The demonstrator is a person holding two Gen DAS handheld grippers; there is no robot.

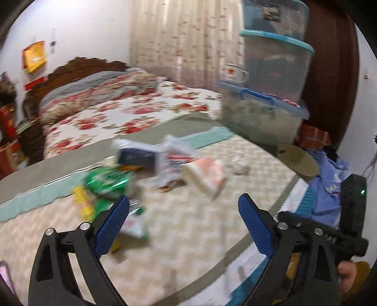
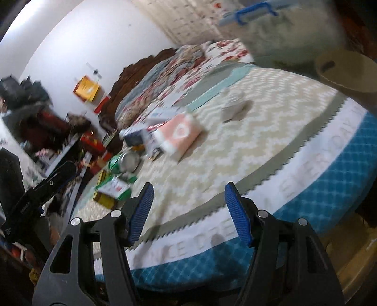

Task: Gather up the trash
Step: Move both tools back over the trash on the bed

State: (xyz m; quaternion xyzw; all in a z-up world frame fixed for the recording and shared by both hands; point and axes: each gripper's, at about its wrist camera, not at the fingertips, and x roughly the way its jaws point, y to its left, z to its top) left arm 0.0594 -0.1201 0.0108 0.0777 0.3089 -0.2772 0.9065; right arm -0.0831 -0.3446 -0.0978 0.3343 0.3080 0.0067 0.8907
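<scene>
Chevron mattress: bare stretch your side of the wrappers. Your left gripper and right gripper both gape, empty.

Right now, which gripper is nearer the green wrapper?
Left. The left gripper hangs just short of the green wrapper, which sits beside its left finger. The right gripper is over the mat's near edge, farther from it.

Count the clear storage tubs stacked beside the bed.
3: the blue-lidded tub at the bottom, a teal-lidded tub on it, a third tub on top, cut off by the frame.
</scene>
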